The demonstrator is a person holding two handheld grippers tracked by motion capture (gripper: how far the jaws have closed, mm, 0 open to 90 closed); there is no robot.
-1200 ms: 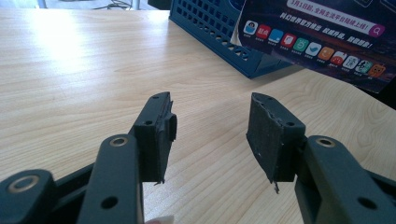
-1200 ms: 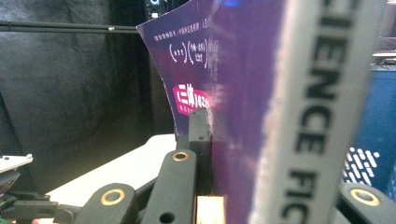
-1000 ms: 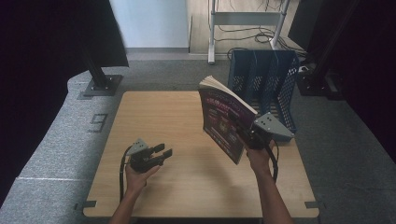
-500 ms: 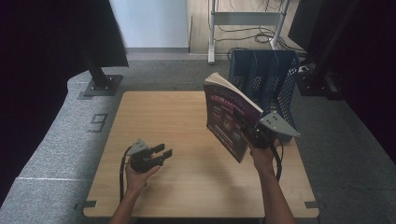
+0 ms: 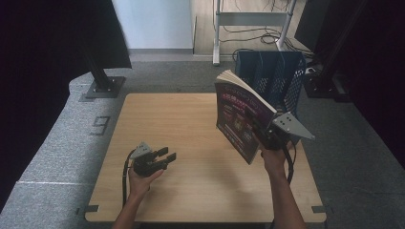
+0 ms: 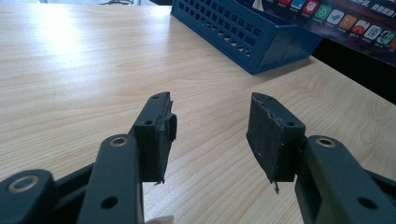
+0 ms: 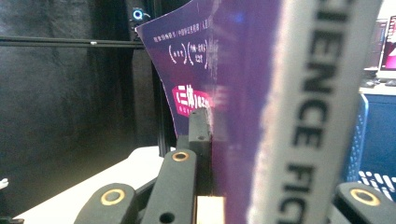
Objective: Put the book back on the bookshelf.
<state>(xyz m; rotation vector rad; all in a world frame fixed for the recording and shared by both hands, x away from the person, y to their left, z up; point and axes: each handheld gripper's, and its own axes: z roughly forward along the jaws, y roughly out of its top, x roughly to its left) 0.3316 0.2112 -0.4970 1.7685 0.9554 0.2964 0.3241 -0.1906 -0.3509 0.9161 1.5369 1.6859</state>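
Right gripper (image 5: 267, 136) is clamped on a purple book (image 5: 239, 117), held upright above the desk (image 5: 191, 191) just in front of the blue rack (image 5: 277, 76). The book hides its far jaw. Left gripper (image 5: 165, 155) sits empty, jaws half open.

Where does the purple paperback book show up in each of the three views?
High view: purple paperback book right of centre, held upright above the table, in front of the blue mesh file rack.
Left gripper view: its cover crosses the top right corner, beyond the rack.
Right gripper view: cover and spine stand centre and right, between the jaws.
Shared landmark: the blue rack.
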